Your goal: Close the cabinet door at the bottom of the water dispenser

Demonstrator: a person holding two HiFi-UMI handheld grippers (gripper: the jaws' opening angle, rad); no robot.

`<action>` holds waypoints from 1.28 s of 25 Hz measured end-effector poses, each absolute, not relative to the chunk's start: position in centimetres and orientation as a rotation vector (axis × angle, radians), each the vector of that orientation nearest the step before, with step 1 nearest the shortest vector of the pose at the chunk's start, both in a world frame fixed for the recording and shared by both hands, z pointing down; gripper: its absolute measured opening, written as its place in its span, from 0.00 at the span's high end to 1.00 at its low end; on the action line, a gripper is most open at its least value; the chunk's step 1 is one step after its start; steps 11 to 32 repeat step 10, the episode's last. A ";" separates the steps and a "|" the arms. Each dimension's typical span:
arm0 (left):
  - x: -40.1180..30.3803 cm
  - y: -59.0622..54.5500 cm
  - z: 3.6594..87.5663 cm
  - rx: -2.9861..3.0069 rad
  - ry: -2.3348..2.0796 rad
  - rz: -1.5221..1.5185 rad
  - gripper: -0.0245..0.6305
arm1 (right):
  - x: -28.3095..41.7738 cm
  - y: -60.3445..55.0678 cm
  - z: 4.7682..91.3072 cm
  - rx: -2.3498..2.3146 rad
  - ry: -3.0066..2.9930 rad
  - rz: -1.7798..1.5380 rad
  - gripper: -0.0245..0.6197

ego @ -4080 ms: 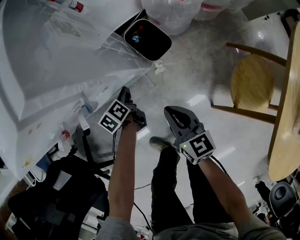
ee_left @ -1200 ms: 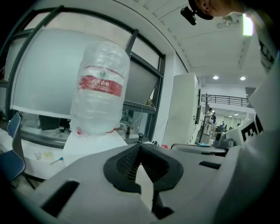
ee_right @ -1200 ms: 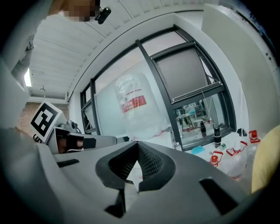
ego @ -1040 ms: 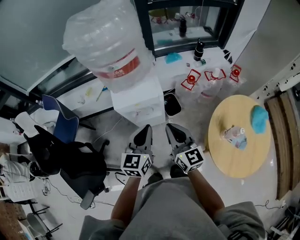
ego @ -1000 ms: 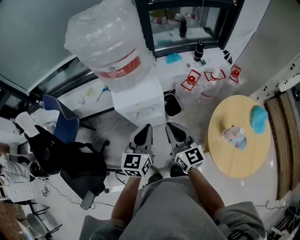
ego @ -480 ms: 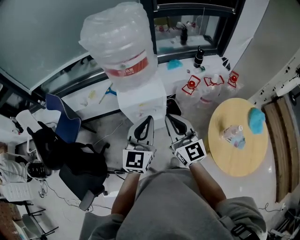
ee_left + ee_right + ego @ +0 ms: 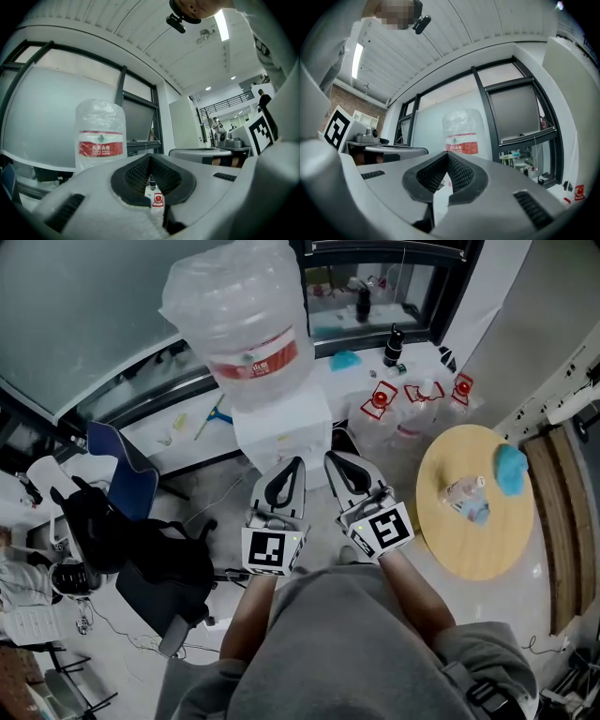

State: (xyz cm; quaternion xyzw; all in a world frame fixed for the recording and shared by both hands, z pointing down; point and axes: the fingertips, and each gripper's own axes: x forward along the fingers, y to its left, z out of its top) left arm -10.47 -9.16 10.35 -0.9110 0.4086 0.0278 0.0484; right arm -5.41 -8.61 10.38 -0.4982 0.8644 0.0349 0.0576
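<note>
The white water dispenser [image 7: 281, 423] stands ahead of me with a large clear bottle [image 7: 239, 315] with a red label on top. Seen from above, its bottom cabinet door is hidden. My left gripper [image 7: 292, 465] and right gripper [image 7: 334, 460] are held side by side at waist height, tips over the dispenser's front edge, touching nothing. Both are shut with nothing between the jaws. In the left gripper view the bottle [image 7: 100, 136] rises behind the gripper [image 7: 150, 157]. The right gripper view shows the bottle [image 7: 461, 131] above the gripper [image 7: 447, 154].
A round wooden table [image 7: 473, 521] with a small bottle and a blue cloth stands at the right. Several water jugs with red caps [image 7: 380, 399] and a black bin [image 7: 342, 442] sit right of the dispenser. A black office chair [image 7: 159, 568] and a blue chair [image 7: 112, 460] are at the left.
Four seconds ago the view was low, near the floor by the dispenser's base; now it looks down from standing height. Over the last second both grippers edged slightly up and forward, still shut.
</note>
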 end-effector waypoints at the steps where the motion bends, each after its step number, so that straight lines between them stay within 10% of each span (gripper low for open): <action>1: -10.6 -9.1 10.3 -2.775 1.247 0.085 0.96 | -5.6 -8.6 10.3 -1.509 2.621 0.107 0.95; 32: -11.5 -8.6 10.8 -2.790 1.259 0.089 0.96 | -6.7 -7.9 10.7 -1.515 2.624 0.097 0.95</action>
